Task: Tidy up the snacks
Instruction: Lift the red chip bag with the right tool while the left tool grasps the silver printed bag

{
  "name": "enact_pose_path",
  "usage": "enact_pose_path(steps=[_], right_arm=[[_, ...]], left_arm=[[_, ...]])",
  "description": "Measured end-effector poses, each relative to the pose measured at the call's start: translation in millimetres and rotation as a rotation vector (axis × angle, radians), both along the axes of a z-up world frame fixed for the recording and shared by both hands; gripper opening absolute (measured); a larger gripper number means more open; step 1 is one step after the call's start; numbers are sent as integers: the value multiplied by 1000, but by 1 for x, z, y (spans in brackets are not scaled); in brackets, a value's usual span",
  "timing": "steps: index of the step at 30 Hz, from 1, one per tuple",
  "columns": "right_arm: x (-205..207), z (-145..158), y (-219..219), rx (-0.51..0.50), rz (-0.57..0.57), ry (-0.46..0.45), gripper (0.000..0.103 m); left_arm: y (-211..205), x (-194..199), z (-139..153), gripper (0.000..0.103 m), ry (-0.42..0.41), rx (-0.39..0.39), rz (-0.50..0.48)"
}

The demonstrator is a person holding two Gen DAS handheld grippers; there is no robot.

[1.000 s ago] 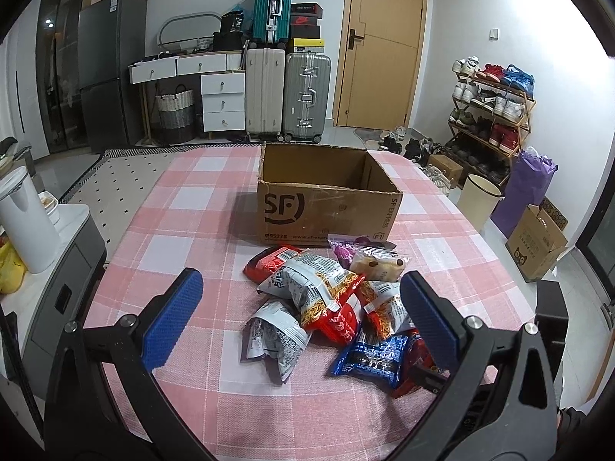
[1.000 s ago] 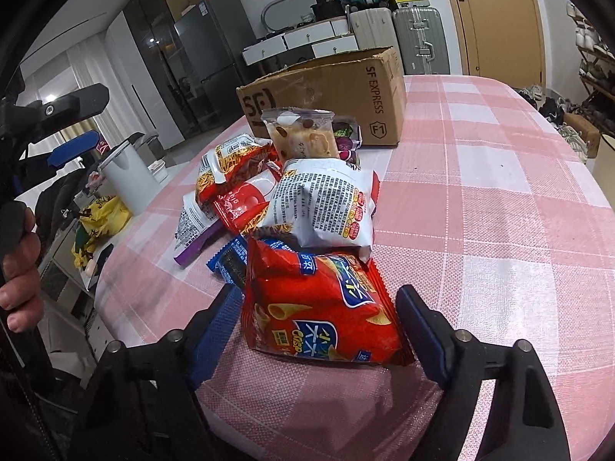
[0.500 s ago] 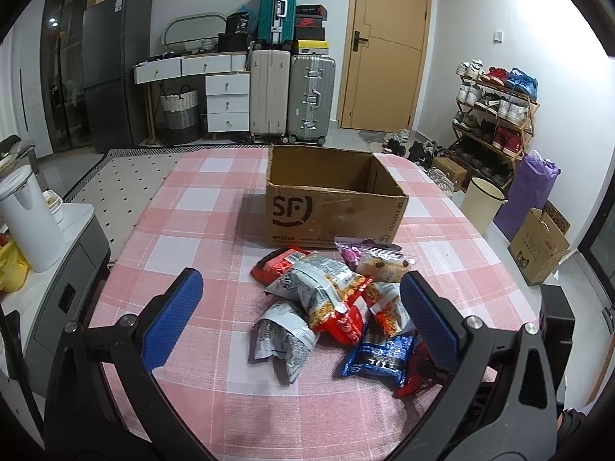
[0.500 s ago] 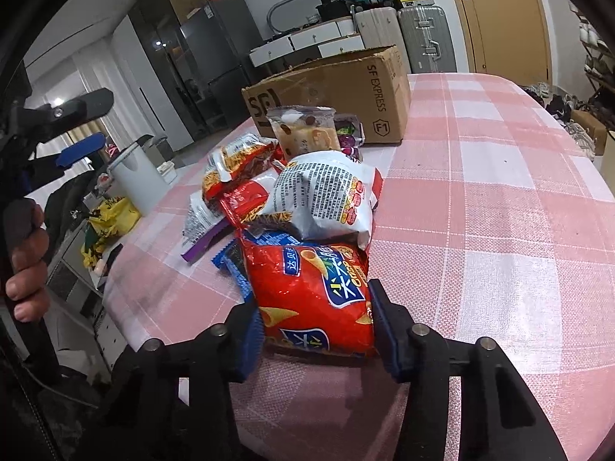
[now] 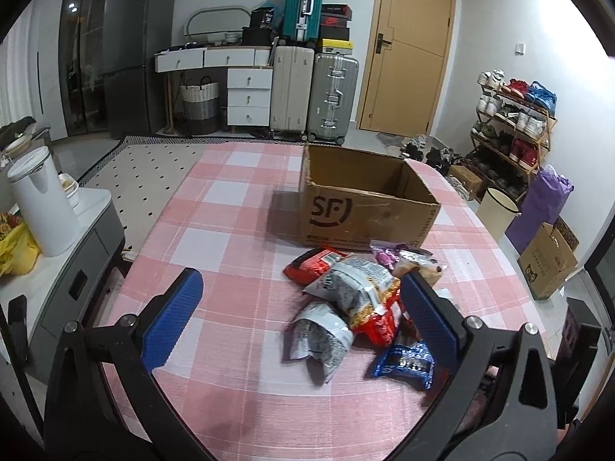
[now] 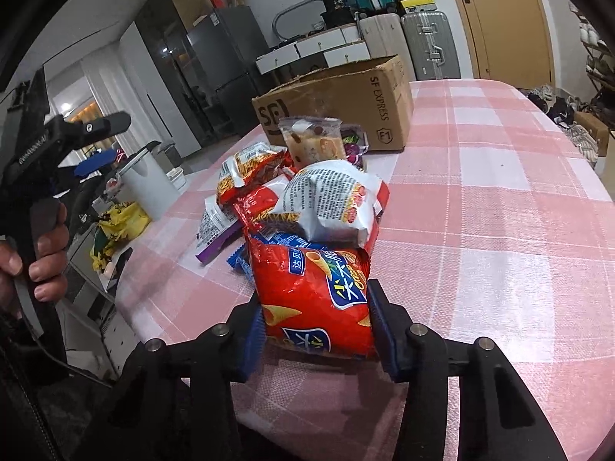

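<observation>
Right gripper (image 6: 315,330): fingers (image 6: 378,326) narrowed and pressing both sides of red chip bag (image 6: 313,296), near end of snack pile, near edge of bench (image 6: 499,192). Bag resting on checked cloth or barely off it, cannot tell which. Long axis running away from camera toward cardboard box (image 6: 346,103); print reads upside down from here, so top seam probably at far end, tucked under white-and-red bag (image 6: 334,203).

Left gripper (image 5: 296,315): fingers wide, holding nothing, hovering above bench left of pile.

Progress: early. Box (image 5: 365,199) open-topped; visible part of inside looks empty, floor mostly hidden by front wall. Pile unsorted just in front of box: red packet (image 5: 311,265), silver-and-orange bag (image 5: 357,284), grey crumpled bag (image 5: 319,338), blue packet (image 5: 403,361), clear biscuit pack (image 6: 311,142), purple candy packet (image 6: 351,146), purple-edged bag (image 6: 215,226). Roughly 8 packs left, count uncertain from overlap.

Likely step: first pick secured, lift and carry to box remaining. Bag puffy and slick, could slip or crush if squeezed harder.
</observation>
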State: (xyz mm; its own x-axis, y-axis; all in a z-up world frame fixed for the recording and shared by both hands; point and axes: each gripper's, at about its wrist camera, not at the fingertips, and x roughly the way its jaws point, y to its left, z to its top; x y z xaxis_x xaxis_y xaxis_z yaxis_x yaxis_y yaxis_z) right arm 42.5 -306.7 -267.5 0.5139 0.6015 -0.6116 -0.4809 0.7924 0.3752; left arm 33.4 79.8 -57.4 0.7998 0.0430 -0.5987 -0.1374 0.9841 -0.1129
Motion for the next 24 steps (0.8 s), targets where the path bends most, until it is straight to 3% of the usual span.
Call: enact_pose_path(steps=[10,16,24], right_arm=[[-1,7,-9,12,-23,-25,48],[-5,9,-14,33,-24,-42,48],[-7,18,-15,50,-23,-74,43]], left_arm=[[27,14,-19,102,63,-71,-19],[28,29,-49,102,127,-126,-114],[11,50,-93,102,226,-122,-183]])
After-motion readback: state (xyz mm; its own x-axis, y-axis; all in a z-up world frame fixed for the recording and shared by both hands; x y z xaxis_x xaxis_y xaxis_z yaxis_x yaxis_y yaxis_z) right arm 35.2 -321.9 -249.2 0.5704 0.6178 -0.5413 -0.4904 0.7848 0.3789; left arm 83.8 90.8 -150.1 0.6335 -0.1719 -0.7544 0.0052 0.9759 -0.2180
